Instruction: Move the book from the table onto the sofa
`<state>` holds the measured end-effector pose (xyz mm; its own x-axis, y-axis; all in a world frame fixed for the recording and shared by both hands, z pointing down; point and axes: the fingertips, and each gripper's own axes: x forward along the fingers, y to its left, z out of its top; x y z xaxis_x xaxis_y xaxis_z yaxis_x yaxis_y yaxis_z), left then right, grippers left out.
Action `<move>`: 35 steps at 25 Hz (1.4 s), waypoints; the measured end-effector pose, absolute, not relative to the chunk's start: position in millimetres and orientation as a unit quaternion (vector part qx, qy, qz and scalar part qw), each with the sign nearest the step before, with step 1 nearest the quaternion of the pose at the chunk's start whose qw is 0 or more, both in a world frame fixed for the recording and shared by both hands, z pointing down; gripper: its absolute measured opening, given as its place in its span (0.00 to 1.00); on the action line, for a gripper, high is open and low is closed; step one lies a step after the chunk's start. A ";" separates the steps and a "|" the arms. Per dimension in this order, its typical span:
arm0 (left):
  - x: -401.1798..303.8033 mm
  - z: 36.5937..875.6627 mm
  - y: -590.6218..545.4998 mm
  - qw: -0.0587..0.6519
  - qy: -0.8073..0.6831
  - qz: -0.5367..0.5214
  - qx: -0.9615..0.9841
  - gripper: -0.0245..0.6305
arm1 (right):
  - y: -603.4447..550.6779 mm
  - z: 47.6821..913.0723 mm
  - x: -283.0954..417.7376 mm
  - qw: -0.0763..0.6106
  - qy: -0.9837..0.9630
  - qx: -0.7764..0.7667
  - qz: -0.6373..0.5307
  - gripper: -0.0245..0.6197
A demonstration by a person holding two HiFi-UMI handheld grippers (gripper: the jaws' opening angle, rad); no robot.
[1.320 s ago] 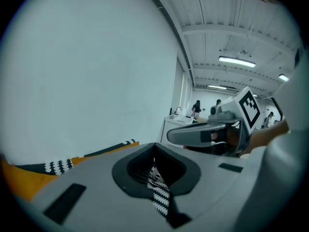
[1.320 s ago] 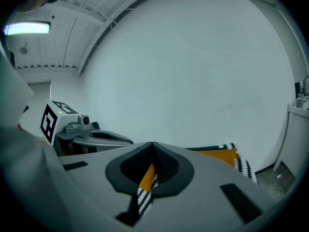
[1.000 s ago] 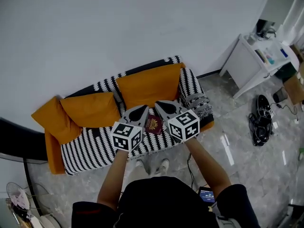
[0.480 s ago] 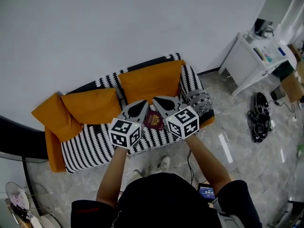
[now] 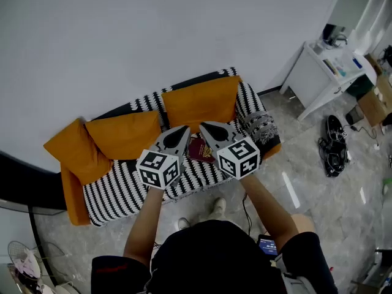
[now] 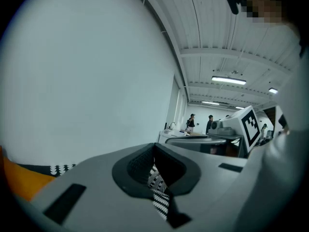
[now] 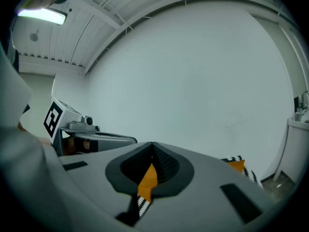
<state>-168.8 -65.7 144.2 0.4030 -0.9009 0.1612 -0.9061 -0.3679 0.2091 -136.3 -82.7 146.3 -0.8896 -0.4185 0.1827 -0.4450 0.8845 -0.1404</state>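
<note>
White wall point(image 5: 153, 29) over glossy grey floor point(image 5: 318, 213). Striped sofa point(image 5: 122, 188) with orange cushions point(image 5: 199, 106). Maroon book point(image 5: 197, 149) flat on its seat, seen between left gripper point(image 5: 185, 128) and right gripper point(image 5: 203, 126). Both claws pressed together, pinching nothing.

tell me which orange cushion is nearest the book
The rightmost orange cushion, just behind the book in the head view; the other two sit further left.

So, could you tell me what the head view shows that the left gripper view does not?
Only the head view: the maroon book between the left gripper and right gripper, and the grey floor. Only the left gripper view: its shut jaws close up, ceiling lights, two distant people. Both: the striped sofa and its orange cushions.
</note>
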 end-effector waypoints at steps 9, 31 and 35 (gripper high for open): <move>-195.0 139.2 -3.7 0.123 -0.528 -0.001 0.840 0.06 | -20.5 141.5 -161.1 0.077 -0.960 0.256 0.090 0.06; -220.3 123.5 95.4 0.078 -0.523 -0.025 0.848 0.06 | 83.2 126.5 -175.8 0.061 -0.952 0.294 0.053 0.06; -209.7 118.8 91.3 0.072 -0.534 -0.026 0.842 0.06 | 80.6 122.0 -162.8 0.069 -0.953 0.293 0.041 0.06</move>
